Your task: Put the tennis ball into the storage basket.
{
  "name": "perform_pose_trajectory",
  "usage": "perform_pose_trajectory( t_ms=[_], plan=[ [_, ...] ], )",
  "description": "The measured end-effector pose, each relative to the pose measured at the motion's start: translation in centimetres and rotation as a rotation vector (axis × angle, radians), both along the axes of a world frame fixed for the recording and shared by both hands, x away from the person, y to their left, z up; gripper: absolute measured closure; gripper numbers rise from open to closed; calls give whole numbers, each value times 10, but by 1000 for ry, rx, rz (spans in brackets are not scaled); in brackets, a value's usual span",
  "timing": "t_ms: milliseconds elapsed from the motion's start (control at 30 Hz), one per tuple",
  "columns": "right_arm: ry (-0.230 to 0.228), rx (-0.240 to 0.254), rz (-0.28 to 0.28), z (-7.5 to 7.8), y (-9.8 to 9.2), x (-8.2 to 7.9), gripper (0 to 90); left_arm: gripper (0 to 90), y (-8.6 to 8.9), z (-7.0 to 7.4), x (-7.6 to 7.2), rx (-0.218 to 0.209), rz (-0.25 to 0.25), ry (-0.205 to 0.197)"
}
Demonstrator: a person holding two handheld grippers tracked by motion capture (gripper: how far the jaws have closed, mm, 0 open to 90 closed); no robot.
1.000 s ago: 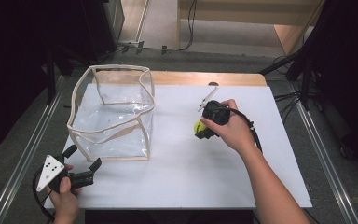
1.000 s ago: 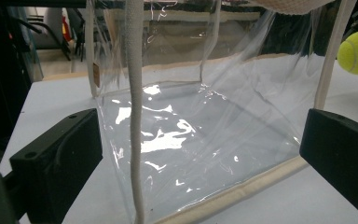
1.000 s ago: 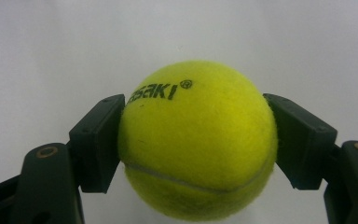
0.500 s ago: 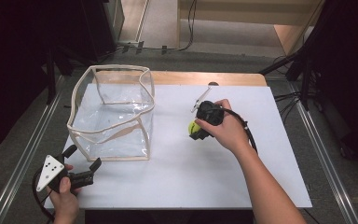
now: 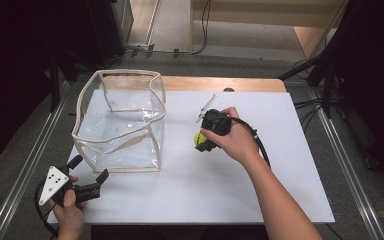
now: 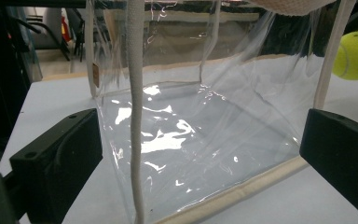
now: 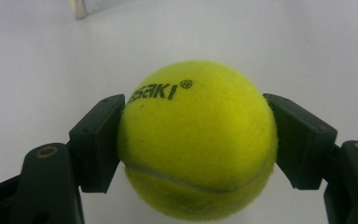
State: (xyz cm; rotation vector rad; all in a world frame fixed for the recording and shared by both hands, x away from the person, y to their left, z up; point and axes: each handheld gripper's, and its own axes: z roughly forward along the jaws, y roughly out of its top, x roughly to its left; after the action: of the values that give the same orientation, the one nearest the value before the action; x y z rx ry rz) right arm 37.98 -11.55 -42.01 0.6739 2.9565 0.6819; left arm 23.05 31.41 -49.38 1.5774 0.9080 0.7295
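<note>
Right gripper (image 7: 193,140), jaws clamped on tennis ball (image 7: 198,140) just above desk (image 5: 280,165). Lift over rim of clear bag (image 5: 120,125) w/o snagging; left gripper (image 5: 87,175) jaws apart.

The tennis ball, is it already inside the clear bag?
No, the tennis ball is outside the clear bag, clamped in the right hand-held gripper over the white table.

Yellow-green tennis ball (image 7: 198,140) with black lettering — clear bag (image 5: 120,125) trimmed in beige — white table (image 5: 280,190).
</note>
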Motion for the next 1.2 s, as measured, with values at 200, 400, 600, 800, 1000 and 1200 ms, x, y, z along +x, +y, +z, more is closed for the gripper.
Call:
perform_pose_trajectory(
  t_ms=[200, 400, 600, 800, 1000, 1200],
  plan=[
    [7, 11, 7, 1, 5, -1, 237, 0, 0, 0, 0, 2, -1, -1],
    [3, 14, 27, 0, 12, -2, 238, 0, 0, 0, 0, 2, -2, -1],
    [6, 6, 39, 0, 19, -4, 238, 0, 0, 0, 0, 4, -2, -1],
    [8, 5, 57, 1, 27, -6, 238, 0, 0, 0, 0, 3, -3, -1],
    [10, -1, 70, 3, 34, -8, 237, 0, 0, 0, 0, 4, -3, -1],
    [6, 8, 92, 6, 42, -10, 238, 0, 0, 0, 0, 3, -4, -2]
  ],
)
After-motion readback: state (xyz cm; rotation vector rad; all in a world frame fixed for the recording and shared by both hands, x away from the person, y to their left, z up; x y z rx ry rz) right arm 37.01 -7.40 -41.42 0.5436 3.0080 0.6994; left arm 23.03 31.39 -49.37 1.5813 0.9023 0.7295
